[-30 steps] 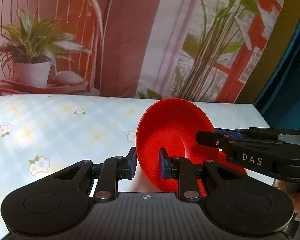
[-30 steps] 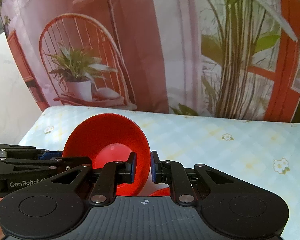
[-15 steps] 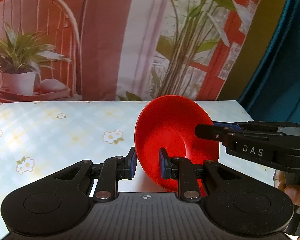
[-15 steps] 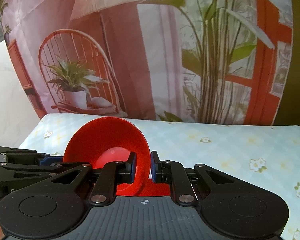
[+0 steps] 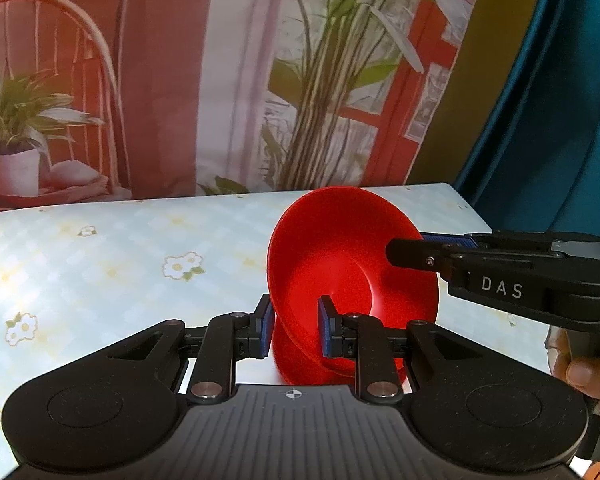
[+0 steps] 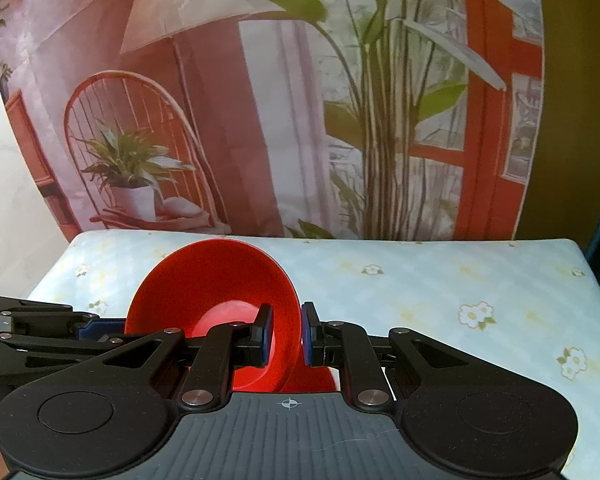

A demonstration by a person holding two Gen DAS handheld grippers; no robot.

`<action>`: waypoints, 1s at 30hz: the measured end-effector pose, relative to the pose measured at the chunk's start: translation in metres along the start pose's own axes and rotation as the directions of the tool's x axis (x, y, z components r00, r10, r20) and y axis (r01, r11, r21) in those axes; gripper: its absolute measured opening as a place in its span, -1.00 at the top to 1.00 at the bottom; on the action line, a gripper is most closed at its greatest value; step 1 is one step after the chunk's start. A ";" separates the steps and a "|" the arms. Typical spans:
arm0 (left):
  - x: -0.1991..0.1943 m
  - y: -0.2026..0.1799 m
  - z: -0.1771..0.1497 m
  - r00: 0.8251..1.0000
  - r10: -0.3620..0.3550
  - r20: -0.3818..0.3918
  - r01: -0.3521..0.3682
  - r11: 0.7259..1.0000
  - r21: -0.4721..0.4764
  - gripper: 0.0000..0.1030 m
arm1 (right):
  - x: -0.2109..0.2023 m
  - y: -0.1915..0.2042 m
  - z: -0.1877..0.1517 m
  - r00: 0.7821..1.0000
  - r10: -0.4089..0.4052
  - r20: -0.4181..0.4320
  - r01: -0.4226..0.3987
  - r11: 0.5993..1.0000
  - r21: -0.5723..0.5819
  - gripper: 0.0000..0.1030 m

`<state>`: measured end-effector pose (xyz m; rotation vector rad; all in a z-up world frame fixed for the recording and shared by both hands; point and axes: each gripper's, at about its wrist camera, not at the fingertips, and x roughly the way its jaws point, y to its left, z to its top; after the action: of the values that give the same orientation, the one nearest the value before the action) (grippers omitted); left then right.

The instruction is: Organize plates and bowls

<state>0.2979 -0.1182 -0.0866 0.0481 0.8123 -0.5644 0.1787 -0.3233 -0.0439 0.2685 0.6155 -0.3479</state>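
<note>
A red bowl is held tilted on its side above the table, its opening turned toward the right. My left gripper is shut on its near rim. My right gripper is shut on the opposite rim of the same bowl; its fingers show from the right in the left wrist view. A second red dish lies below the bowl, mostly hidden by it and by the gripper bodies, so I cannot tell whether it is a plate or a bowl.
The table has a pale blue checked cloth with small flowers. Its far edge meets a printed backdrop of plants and a chair. A teal curtain hangs past the table's right end.
Both grippers have carried the bowl to the right along the table. The table's right end and the curtain have come further into view. The grip on the bowl is the same.
</note>
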 end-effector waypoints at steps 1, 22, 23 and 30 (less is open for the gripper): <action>0.001 -0.001 0.000 1.000 -0.003 -0.003 0.003 1.000 0.001 0.53 | 0.000 -0.002 0.000 1.000 -0.002 -0.001 0.003 1.000 0.001 0.73; 0.022 -0.011 -0.016 0.997 -0.024 -0.079 0.027 0.999 0.034 0.53 | 0.008 -0.022 -0.029 0.997 -0.027 -0.076 0.028 1.000 0.004 0.71; 0.022 -0.011 -0.016 0.996 -0.023 -0.081 0.025 0.999 0.034 0.53 | 0.008 -0.022 -0.030 0.996 -0.028 -0.079 0.028 1.000 0.005 0.71; 0.025 -0.007 -0.017 0.996 -0.018 -0.092 0.020 1.000 0.021 0.53 | 0.013 -0.020 -0.035 0.995 -0.027 -0.100 0.027 1.000 -0.005 0.70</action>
<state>0.2968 -0.1317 -0.1144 0.0875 0.8968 -0.5922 0.1623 -0.3321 -0.0821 0.2756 0.7185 -0.3608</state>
